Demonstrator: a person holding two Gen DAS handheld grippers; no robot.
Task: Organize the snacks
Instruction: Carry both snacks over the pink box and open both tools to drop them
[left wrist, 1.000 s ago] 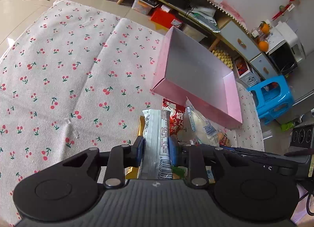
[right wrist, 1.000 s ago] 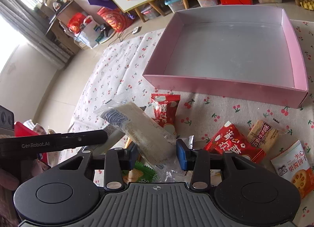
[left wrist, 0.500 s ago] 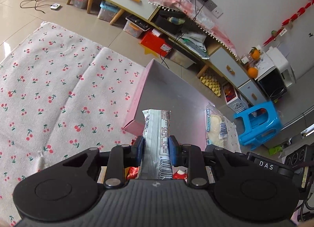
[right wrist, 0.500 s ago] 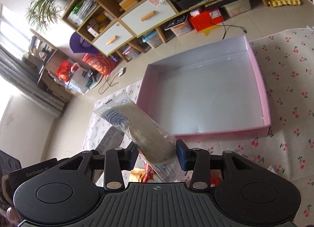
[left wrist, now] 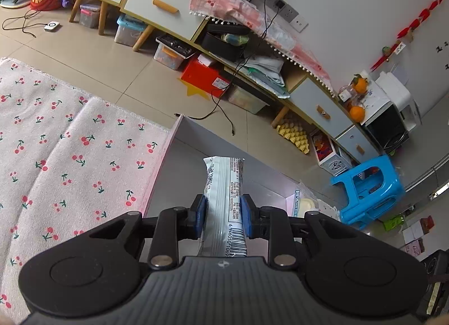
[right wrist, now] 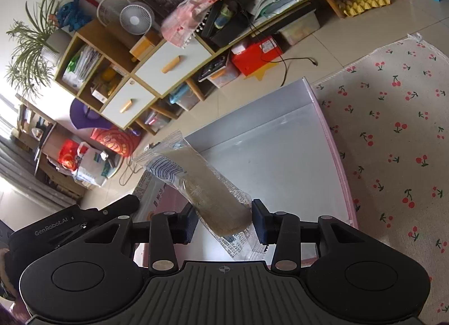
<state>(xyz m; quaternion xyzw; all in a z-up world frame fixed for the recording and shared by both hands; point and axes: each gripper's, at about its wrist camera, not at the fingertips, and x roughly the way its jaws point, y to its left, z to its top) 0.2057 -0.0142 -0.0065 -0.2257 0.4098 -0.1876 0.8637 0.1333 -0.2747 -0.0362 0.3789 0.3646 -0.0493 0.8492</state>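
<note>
Left wrist view: the left gripper (left wrist: 223, 211), at the lower centre of the frame, is clamped on a long white wrapper (left wrist: 226, 201) that stands up between its blue pads (left wrist: 199, 214), barcode end nearest the camera. Behind the wrapper lies the pink box (left wrist: 161, 167), its grey floor bare where it shows; the wrapper's far end hangs over that floor. A cherry cloth (left wrist: 70, 156) fills the left half of the frame, under the box. At the right edge of the box a clear pack (left wrist: 304, 202) peeks out from behind the gripper body. A blue stool (left wrist: 367, 190) stands at the right, and a low cabinet (left wrist: 157, 4) runs along the wall across the top. Right wrist view: the right gripper (right wrist: 224, 222), lower centre, is closed on the clear pack (right wrist: 204, 184), which holds a pale beige bar and slants up toward the left, its printed end highest. The box (right wrist: 335, 162) sits just beyond, its floor (right wrist: 266, 162) bare, the pack hanging over its near left part. The cloth (right wrist: 393, 139) spreads on the right. At the lower left, part of the left gripper (right wrist: 70, 219) shows, with the white wrapper (right wrist: 146, 187) beside it. A fan (right wrist: 136, 18) and shelves (right wrist: 92, 72) line the upper left.
</note>
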